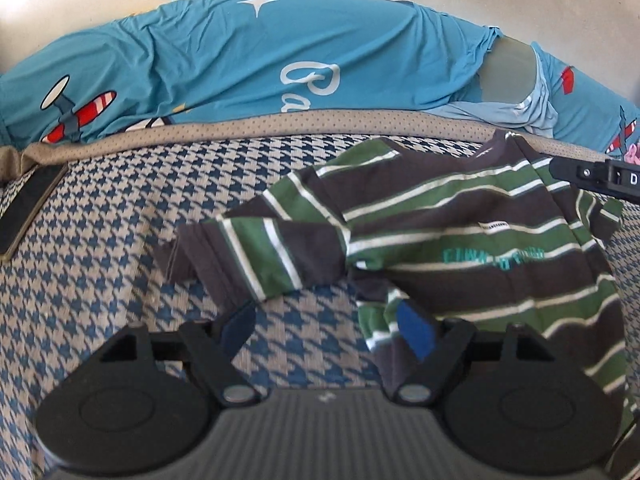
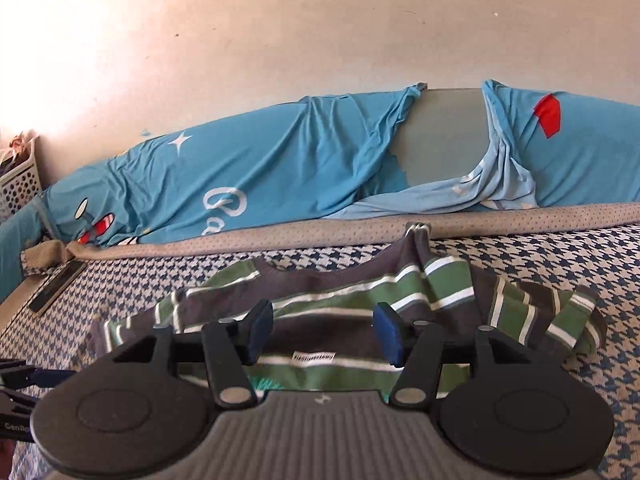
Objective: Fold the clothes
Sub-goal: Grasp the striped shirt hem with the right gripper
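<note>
Striped shirt lies crumpled on the houndstooth mattress, collar towards the beige piping edge; bare mattress to its left; left gripper released, jaws spread, right pad at the hem, grasping nothing; right gripper released above the chest; shirt's lower part hidden by grippers; chest lettering blurred.

On the blue sheet you can read white script letters "Pa", with the remainder hidden behind the mattress edge. You see teal lettering across the chest of the striped shirt, too blurred to read. Its small white label carries print too small to read. The other gripper's body at the right wrist view's left edge shows "GenRo", cut off.
</note>
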A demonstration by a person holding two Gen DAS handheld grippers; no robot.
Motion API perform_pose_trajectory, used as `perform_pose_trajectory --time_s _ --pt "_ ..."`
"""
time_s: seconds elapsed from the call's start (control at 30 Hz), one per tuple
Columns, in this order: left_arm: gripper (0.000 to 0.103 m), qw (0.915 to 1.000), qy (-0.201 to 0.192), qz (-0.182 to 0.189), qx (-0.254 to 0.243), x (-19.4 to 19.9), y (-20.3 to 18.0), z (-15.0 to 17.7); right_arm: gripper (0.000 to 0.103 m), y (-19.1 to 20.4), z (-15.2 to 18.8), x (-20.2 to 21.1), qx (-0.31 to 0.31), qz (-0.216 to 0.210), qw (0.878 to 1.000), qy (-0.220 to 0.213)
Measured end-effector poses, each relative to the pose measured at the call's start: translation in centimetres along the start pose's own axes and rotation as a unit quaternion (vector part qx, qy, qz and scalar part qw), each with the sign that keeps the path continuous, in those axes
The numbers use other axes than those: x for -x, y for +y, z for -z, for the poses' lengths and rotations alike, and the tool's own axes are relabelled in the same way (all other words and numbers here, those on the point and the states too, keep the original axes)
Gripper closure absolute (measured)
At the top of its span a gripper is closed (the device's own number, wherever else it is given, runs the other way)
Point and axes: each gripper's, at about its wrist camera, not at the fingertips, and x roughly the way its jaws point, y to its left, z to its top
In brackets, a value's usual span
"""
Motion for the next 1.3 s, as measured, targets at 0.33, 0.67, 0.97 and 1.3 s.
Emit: perform_pose_trajectory --time_s 0.33,0.67,0.97,1.3 --pt "0.011 0.9994 -0.012 0.019 0.025 5.8 2.0 3.8 0.038 6.4 4.9 5.2 0.08 -0.101 0.991 0.047" --pt "0.011 0.9969 0.022 0.042 0.062 8.5 3.3 8.7 0.036 9.9 5.9 8.9 0.142 -0.151 0.978 0.033" --pt "0.009 0.9978 0.005 0.027 0.06 9.9 2.8 10.0 0.016 10.1 6.7 10.7 0.145 -0.162 0.976 0.026" --pt "0.005 0.9978 0.017 0.0 0.064 8.8 2.8 10.5 0.016 12.0 9.6 9.4 0.215 -0.145 0.964 0.054"
